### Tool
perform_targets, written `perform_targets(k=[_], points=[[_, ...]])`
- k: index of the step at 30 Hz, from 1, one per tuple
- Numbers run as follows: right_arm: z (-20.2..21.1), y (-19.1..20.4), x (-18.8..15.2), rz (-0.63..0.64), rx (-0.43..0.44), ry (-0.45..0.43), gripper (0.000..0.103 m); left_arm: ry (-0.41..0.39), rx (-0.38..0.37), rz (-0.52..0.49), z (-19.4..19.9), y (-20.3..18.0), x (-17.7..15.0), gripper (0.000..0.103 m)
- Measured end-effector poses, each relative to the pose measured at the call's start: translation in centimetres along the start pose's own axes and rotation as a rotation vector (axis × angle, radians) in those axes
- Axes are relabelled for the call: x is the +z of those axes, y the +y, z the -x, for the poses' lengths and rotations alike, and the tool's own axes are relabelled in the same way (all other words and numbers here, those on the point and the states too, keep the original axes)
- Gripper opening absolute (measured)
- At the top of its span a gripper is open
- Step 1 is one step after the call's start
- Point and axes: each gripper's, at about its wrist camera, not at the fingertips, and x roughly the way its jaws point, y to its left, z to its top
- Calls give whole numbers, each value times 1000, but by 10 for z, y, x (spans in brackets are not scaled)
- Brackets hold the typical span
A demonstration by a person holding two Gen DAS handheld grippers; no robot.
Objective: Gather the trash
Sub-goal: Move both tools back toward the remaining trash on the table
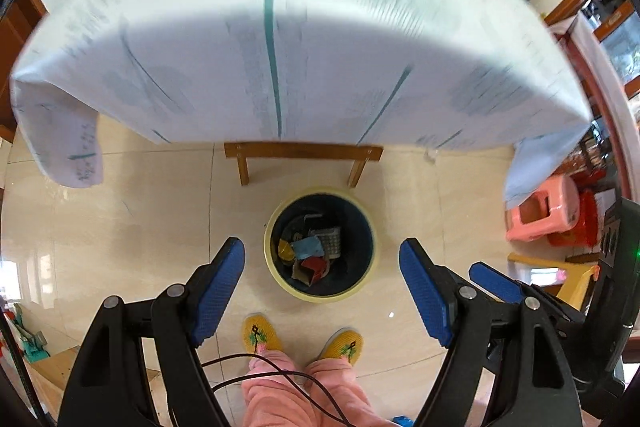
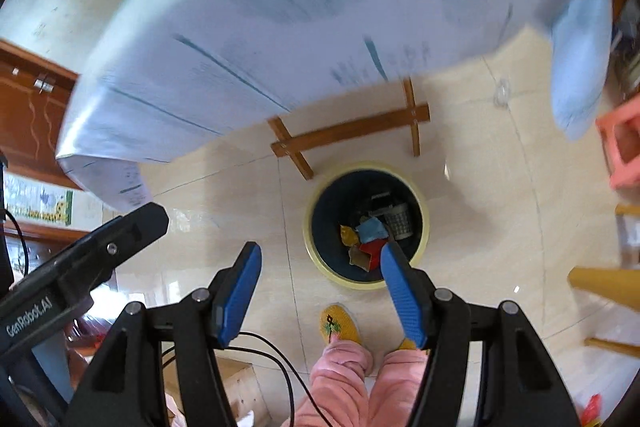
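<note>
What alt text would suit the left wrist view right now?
The open, empty left gripper looks down at a yellow-rimmed bin on the tiled floor, holding colourful scraps. A paper-covered table fills the top; yellow slippers show below.

Bright daylight, motion-blurred tablecloth (image 1: 300, 27), fisheye-bent edges.

Glossy tile floor (image 1: 120, 247), wooden stool (image 1: 304, 151), papery tablecloth (image 1: 280, 39)

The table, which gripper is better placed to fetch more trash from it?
Neither clearly: left gripper and right gripper are both open and empty above the bin, facing the table.
</note>
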Motion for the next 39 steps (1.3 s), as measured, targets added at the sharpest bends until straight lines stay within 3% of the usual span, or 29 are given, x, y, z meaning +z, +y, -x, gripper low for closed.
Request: perform_targets(k=[10, 15, 22, 29, 34, 39], points=[[95, 33, 15, 78, 42, -95, 63, -90, 0, 22, 108, -16, 12, 78], [143, 38, 23, 126, 72, -156, 63, -187, 21, -28, 171, -37, 21, 78], [195, 44, 49, 186, 86, -263, 63, -292, 28, -80, 232, -58, 33, 78], [225, 52, 89, 235, 104, -366, 62, -309, 26, -63, 255, -60, 62, 78], [224, 56, 112, 240, 112, -378, 62, -303, 41, -96, 249, -59, 88, 78], [209, 62, 144, 204, 107, -382, 62, -291, 5, -110, 231, -45, 134, 78]])
